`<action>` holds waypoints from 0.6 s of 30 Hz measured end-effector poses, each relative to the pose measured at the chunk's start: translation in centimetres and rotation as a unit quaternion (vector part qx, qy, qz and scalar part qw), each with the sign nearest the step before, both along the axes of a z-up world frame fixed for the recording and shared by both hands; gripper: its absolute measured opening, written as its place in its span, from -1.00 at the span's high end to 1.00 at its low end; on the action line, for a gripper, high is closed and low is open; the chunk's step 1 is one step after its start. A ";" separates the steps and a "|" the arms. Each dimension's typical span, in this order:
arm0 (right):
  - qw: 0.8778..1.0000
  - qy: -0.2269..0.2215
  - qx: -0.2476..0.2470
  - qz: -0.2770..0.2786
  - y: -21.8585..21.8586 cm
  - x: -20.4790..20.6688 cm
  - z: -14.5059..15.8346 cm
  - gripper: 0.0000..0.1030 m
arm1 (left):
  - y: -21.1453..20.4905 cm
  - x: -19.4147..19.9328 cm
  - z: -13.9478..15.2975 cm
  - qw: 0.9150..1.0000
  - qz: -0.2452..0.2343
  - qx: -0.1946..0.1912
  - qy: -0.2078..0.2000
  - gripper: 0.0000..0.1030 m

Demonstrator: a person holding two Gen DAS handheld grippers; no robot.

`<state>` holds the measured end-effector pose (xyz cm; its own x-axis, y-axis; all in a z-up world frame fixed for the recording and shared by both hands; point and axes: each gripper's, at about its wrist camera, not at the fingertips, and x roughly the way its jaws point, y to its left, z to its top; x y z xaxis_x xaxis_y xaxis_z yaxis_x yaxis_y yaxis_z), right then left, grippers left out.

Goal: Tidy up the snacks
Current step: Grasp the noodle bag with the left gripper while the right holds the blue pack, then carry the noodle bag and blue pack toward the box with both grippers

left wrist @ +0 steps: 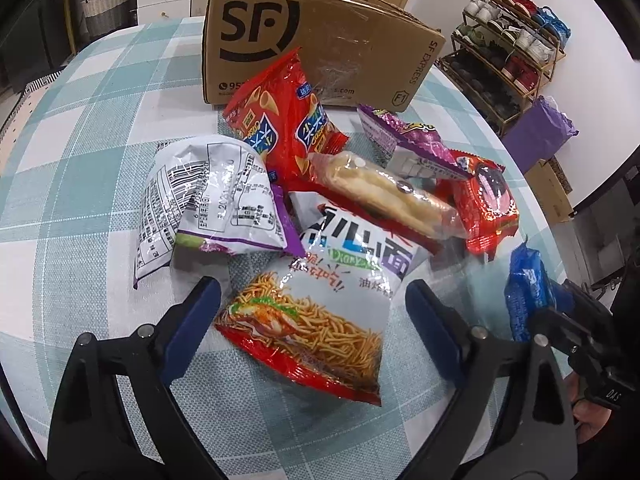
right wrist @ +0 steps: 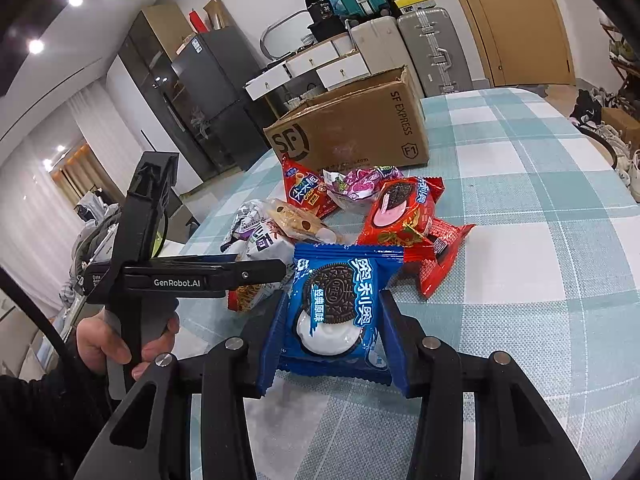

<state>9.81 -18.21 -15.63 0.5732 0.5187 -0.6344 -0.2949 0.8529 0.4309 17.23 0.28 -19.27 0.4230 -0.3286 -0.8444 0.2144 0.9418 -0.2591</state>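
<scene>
A pile of snack packets lies on the checked tablecloth in front of a cardboard SF box [left wrist: 320, 44]. My left gripper [left wrist: 312, 292] is open, its fingers on either side of a noodle snack bag [left wrist: 320, 312] that lies on the table. My right gripper [right wrist: 334, 308] is shut on a blue Oreo packet [right wrist: 336, 312], held just above the table; that packet also shows at the right of the left wrist view [left wrist: 526, 292]. The box [right wrist: 352, 132] stands behind the pile in the right wrist view, top flaps open.
The pile holds a red cone-snack bag [left wrist: 288, 120], a white and purple bag [left wrist: 212, 200], a clear-wrapped pastry [left wrist: 384, 196], a purple packet [left wrist: 400, 136] and red Oreo packets [right wrist: 400, 208]. The table's right edge [left wrist: 532, 184] drops toward a shoe rack [left wrist: 508, 48].
</scene>
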 end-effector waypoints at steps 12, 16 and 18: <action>1.000 0.002 -0.001 -0.003 -0.1 -0.2 0.1 0.13 | 0.8 -2.0 0.8 0.999 -0.013 -0.029 -0.025 0.10; 1.000 0.002 0.000 -0.004 -0.1 -0.1 0.3 0.13 | 0.9 -3.3 1.2 0.999 -0.016 -0.030 -0.032 0.14; 1.000 0.002 0.001 -0.005 0.0 -0.1 0.4 0.13 | 1.0 -4.1 1.5 0.999 -0.013 -0.027 -0.035 0.14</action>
<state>9.67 -18.24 -15.22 0.5757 0.5152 -0.6350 -0.2856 0.8543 0.4342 13.15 1.32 -17.79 0.4705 -0.3853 -0.7938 0.2583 0.9204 -0.2937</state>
